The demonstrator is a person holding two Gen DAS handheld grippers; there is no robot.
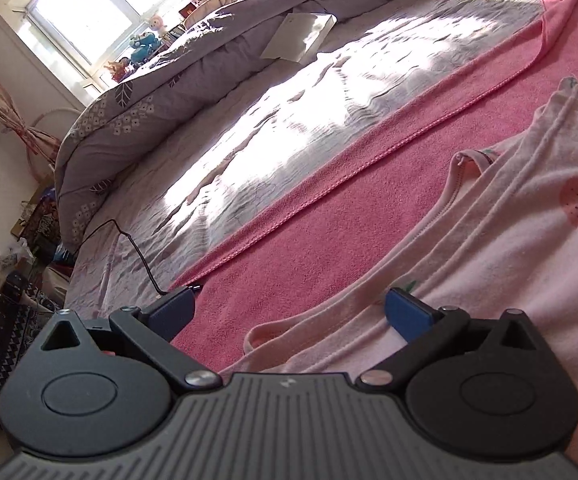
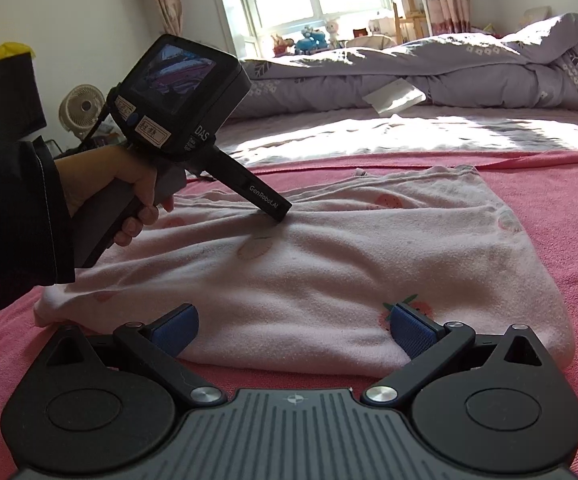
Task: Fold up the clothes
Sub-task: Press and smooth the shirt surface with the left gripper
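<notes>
- Garment: pale pink strawberry-print, folded on pink towel.
- Left gripper: fingers wide, over garment's edge.
- Right gripper: fingers wide, at near fold.

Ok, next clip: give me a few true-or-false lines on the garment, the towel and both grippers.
1. The left gripper is open. True.
2. The pale pink strawberry-print garment hangs from a hanger. False: it lies on the pink towel.
3. The right gripper is shut on the garment. False: it is open at the garment's near edge.
4. A white box lies on the bed by the grey quilt. True.
5. The towel is blue. False: pink.
</notes>
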